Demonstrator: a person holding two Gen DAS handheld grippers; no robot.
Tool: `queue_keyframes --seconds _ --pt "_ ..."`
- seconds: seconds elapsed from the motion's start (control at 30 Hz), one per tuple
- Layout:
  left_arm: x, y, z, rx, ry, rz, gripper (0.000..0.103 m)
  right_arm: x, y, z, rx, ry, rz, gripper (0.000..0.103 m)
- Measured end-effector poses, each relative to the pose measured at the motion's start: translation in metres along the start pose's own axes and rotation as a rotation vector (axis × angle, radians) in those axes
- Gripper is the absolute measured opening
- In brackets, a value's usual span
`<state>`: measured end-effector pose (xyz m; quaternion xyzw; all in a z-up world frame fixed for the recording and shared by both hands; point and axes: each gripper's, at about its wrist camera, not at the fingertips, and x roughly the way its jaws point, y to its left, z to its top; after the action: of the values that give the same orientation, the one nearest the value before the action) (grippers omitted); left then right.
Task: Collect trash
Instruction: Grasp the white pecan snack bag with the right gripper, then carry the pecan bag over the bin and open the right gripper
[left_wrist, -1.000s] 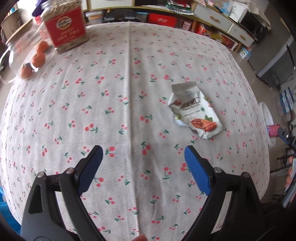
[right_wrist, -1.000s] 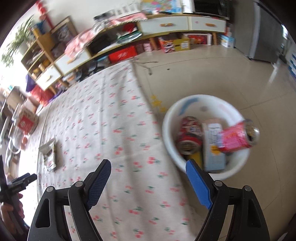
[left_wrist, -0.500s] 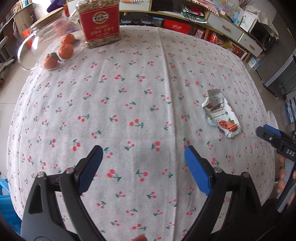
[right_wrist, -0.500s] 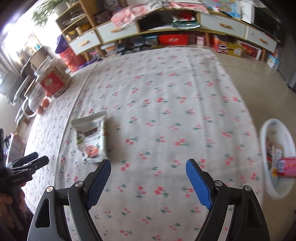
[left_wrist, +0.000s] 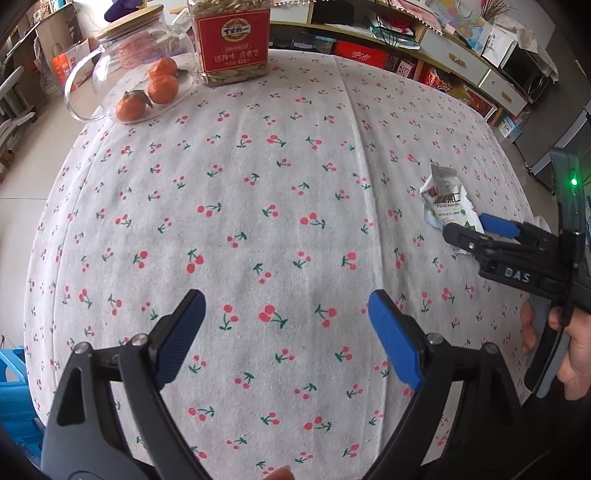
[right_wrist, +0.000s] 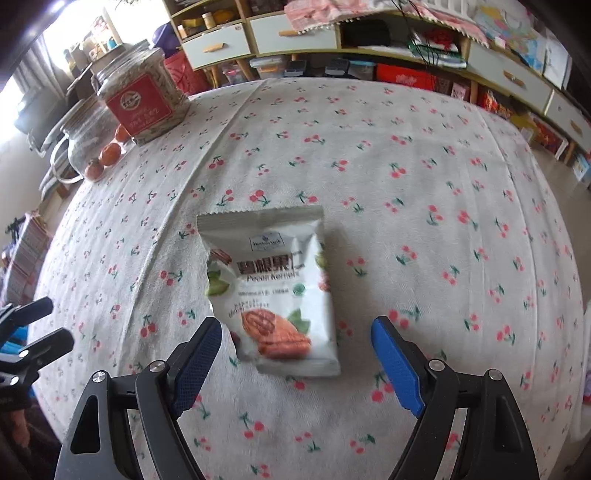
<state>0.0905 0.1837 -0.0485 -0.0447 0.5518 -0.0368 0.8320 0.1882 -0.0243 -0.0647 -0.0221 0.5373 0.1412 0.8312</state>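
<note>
While its blue-padded jaws stand wide apart, the right gripper (right_wrist: 295, 354) hovers over the near end of a snack packet (right_wrist: 271, 288) lying flat on the cherry-print tabletop (right_wrist: 424, 229) — white, crinkled, with a serrated top edge and pecans pictured below. Only the left wrist view shows the left gripper (left_wrist: 286, 332), spread too and holding nothing, the hand (left_wrist: 570, 354) on the right tool, and three tangerines (left_wrist: 162, 88) — well apart from the packet.

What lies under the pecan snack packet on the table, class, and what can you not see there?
The pecan snack packet lies flat on the cherry-print tablecloth. Only cloth shows around its edges. Whatever is directly beneath it is covered, as are its contents.
</note>
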Motion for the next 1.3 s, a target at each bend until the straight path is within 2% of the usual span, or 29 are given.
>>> queue_keyframes --seconds 0.23,0.3,0.37,0.5,0.57,0.63,0.8,1.17,1.3 --pt "-0.001 -0.004 0.001 -0.001 -0.003 -0.006 0.090 0.012 0.021 0.008 -0.105 -0.068 -0.059 0.086" --pt "0.000 -0.005 0.002 -0.003 -0.003 -0.007 0.090 0.011 0.022 0.007 -0.122 -0.085 -0.058 0.080" --pt "0.001 -0.007 0.002 -0.003 0.001 -0.005 0.090 0.008 0.021 0.007 -0.134 -0.099 -0.046 0.064" --pt "0.003 -0.012 0.003 0.010 0.005 -0.007 0.090 0.001 0.010 0.006 -0.114 -0.104 -0.009 0.048" --pt "0.004 -0.016 0.003 0.017 0.006 -0.011 0.090 -0.002 0.005 0.004 -0.112 -0.099 -0.006 0.024" --pt "0.004 -0.021 0.004 0.025 0.004 -0.016 0.090 -0.005 -0.002 0.001 -0.110 -0.101 -0.008 0.023" --pt "0.007 -0.031 0.007 0.045 0.006 -0.026 0.090 -0.018 -0.018 -0.008 -0.086 -0.111 0.018 0.012" --pt "0.012 -0.066 0.009 0.115 -0.005 -0.052 0.090 -0.066 -0.070 -0.026 0.001 -0.179 0.023 0.011" --pt "0.015 -0.076 0.007 0.131 0.005 -0.060 0.090 -0.068 -0.083 -0.037 0.033 -0.151 0.063 0.013"
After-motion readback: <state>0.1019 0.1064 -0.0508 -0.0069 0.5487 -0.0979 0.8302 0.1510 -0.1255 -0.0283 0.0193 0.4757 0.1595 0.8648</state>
